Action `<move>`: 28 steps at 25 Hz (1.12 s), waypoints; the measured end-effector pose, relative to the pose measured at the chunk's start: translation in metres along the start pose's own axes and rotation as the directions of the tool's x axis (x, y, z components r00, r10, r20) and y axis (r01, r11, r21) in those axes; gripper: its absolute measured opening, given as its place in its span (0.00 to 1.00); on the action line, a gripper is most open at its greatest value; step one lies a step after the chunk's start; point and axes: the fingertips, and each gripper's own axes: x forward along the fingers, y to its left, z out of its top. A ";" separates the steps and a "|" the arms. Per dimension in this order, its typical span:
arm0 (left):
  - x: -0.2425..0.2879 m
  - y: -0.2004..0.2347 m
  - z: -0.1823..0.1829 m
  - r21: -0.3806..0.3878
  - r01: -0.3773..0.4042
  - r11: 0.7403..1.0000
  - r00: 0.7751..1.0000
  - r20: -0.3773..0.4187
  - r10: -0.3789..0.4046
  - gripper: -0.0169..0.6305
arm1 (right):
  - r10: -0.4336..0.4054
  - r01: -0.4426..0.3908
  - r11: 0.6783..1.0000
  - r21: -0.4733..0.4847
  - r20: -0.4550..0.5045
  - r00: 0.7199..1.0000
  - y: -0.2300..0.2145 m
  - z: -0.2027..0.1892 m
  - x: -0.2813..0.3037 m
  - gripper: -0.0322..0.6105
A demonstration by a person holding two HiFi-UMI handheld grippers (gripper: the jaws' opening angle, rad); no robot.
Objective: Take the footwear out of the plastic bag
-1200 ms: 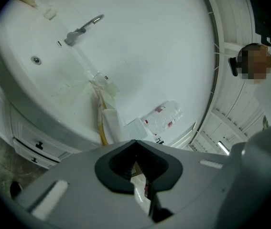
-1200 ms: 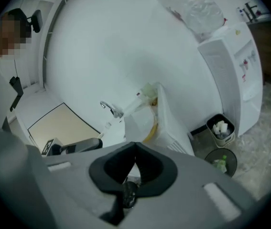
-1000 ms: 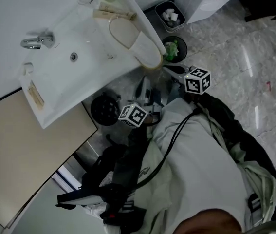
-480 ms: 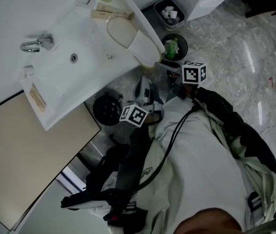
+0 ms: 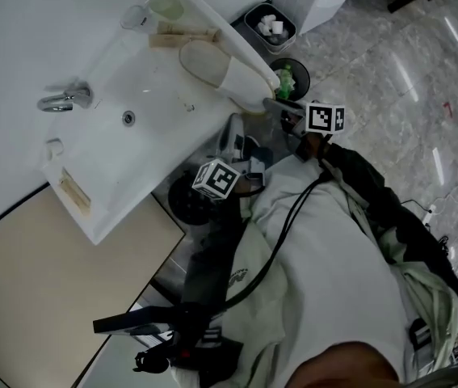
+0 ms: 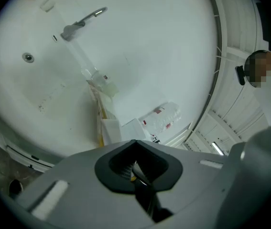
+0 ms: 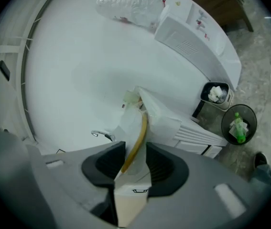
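The basin [image 5: 160,95] lies open beside the tap [image 5: 65,100]; square bin [image 5: 271,26] and round bin [image 5: 291,78] crowd the floor [image 5: 390,63] by the right tongs [image 5: 275,103].

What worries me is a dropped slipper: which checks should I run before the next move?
1. Right tool has the slipper: ok, its jaws are closed on it.
2. Left tool has the plastic bag: cannot tell. Its jaws are together with only a thin sliver between them.
3. Slipper is free of the bag: cannot tell, no clear bag edge shows.
4. Slipper is supported: ok, in the head view it lies along the rim of the sink.
5. Floor below is safe for a slip: not ok, probably. An open bin holding a green bottle stands close under the right tool.
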 end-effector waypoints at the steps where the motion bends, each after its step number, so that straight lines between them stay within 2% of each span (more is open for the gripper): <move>1: 0.002 -0.001 0.004 0.007 0.017 1.000 1.000 -0.012 -0.017 0.04 | -0.006 0.006 1.000 0.007 0.016 1.000 -0.001 -0.001 0.001 0.26; 4: 0.008 0.002 0.014 0.021 0.044 0.999 0.998 -0.039 -0.043 0.04 | -0.015 0.015 1.000 -0.018 0.050 0.999 0.002 0.000 -0.001 0.23; 8: 0.015 0.024 0.022 -0.025 0.038 0.999 0.994 -0.099 -0.040 0.05 | 0.005 -0.005 1.000 -0.001 0.104 0.995 0.008 0.000 -0.004 0.20; 9: 0.018 0.027 0.021 -0.048 0.049 0.998 0.991 -0.124 -0.055 0.12 | 0.016 -0.017 1.000 0.005 0.117 0.993 0.009 0.001 -0.006 0.19; 10: 0.022 0.028 0.020 -0.076 0.065 0.995 0.986 -0.149 -0.075 0.26 | 0.032 -0.033 0.999 0.007 0.133 0.991 0.011 0.004 -0.008 0.19; 11: 0.025 0.028 0.019 -0.101 0.078 0.992 0.981 -0.169 -0.094 0.33 | 0.049 -0.051 0.999 0.009 0.151 0.987 0.014 0.007 -0.010 0.18; 13: 0.030 0.032 0.022 -0.134 0.094 0.986 0.975 -0.190 -0.119 0.35 | 0.073 -0.078 0.997 0.021 0.185 0.980 0.017 0.015 -0.014 0.16; 18: 0.032 0.035 0.026 -0.221 0.143 0.965 0.963 -0.194 -0.187 0.40 | 0.110 -0.106 0.994 -0.030 0.224 0.968 0.027 0.029 -0.023 0.15; 23: 0.030 0.028 0.025 -0.270 0.184 0.945 0.955 -0.178 -0.237 0.46 | 0.097 -0.118 0.992 0.055 0.291 0.952 0.022 0.041 -0.043 0.15; 25: 0.032 0.024 0.027 -0.296 0.205 0.933 0.953 -0.156 -0.259 0.54 | 0.130 -0.164 0.983 0.079 0.329 0.935 0.031 0.051 -0.055 0.15; 27: 0.035 0.017 0.032 -0.295 0.238 0.925 0.945 -0.148 -0.290 0.65 | 0.191 -0.224 0.973 0.058 0.342 0.920 0.052 0.060 -0.064 0.15; 28: 0.038 0.011 0.036 -0.284 0.261 0.923 0.940 -0.142 -0.310 0.66 | 0.224 -0.250 0.968 0.036 0.336 0.915 0.064 0.064 -0.067 0.15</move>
